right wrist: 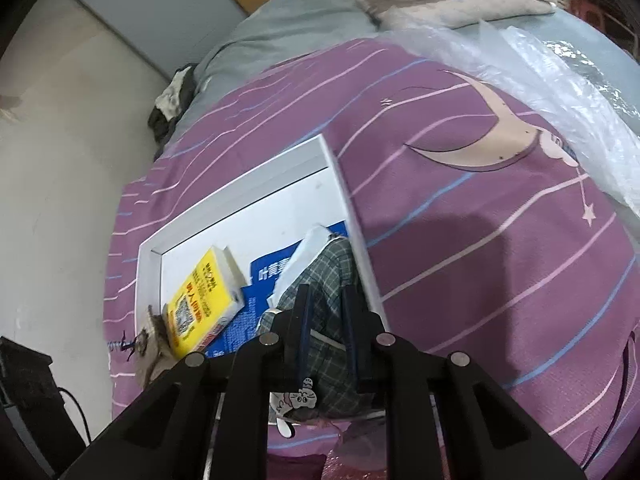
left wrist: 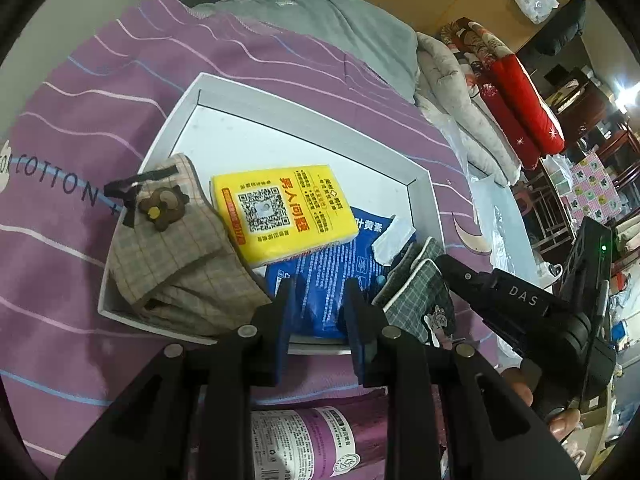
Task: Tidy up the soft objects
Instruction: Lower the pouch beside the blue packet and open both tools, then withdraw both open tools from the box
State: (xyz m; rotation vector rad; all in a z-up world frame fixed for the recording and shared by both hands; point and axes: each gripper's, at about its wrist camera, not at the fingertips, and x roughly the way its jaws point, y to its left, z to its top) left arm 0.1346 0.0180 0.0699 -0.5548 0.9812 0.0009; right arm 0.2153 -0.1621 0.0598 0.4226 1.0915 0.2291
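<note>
Packing green plaid cloth [right wrist: 326, 280] into white box [left wrist: 224, 88] at 5 o'clock | right gripper [right wrist: 326, 320] straddling cloth, grip unclear | left gripper [left wrist: 318, 308] open, empty | next: let go, tuck flat

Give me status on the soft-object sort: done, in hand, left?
Done: beige plaid pouch, yellow tissue pack and blue plastic packet lie in the shallow white box. In hand: right claw straddles the green plaid pouch at the box's edge. Left: purple packet below the empty left claw.

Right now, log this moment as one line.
left gripper: open, empty | right gripper: around green plaid cloth | white tray: partly filled
</note>
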